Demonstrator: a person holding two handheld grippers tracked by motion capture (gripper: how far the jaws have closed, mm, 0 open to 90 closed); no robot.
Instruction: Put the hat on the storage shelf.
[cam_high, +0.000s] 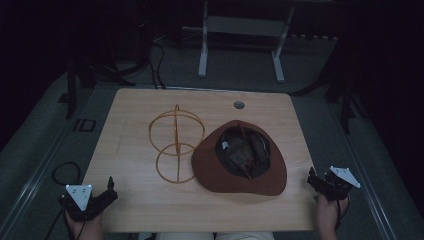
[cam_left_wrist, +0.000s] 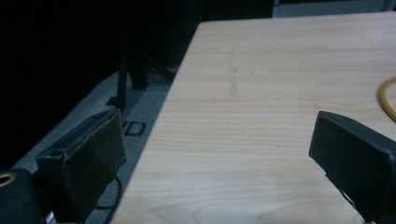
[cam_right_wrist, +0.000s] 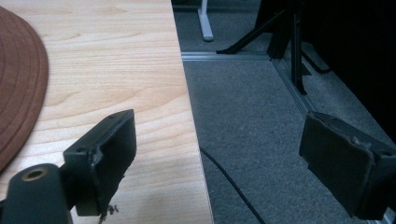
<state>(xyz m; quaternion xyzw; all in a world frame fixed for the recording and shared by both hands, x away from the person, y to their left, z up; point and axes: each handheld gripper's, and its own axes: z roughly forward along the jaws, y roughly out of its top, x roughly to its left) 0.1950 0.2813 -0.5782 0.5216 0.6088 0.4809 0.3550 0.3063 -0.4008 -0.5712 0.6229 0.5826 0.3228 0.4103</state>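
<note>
At the bench's (cam_high: 150, 210) near corners I hold the left gripper (cam_high: 106, 192) and right gripper (cam_high: 315, 181) agape and empty, the hat (cam_high: 210, 167) lying crown-down beside the stand (cam_high: 176, 142), which a careless reach could topple.

A brown wide-brimmed hat (cam_high: 239, 159) lies upside down on the wooden surface (cam_high: 130, 200), its dark inside facing up, ahead and to the left of the right gripper (cam_high: 320, 182). Touching its brim, a yellow wire stand (cam_high: 176, 143) of crossed hoops stands upright, ahead and to the right of the left gripper (cam_high: 109, 189).
</note>
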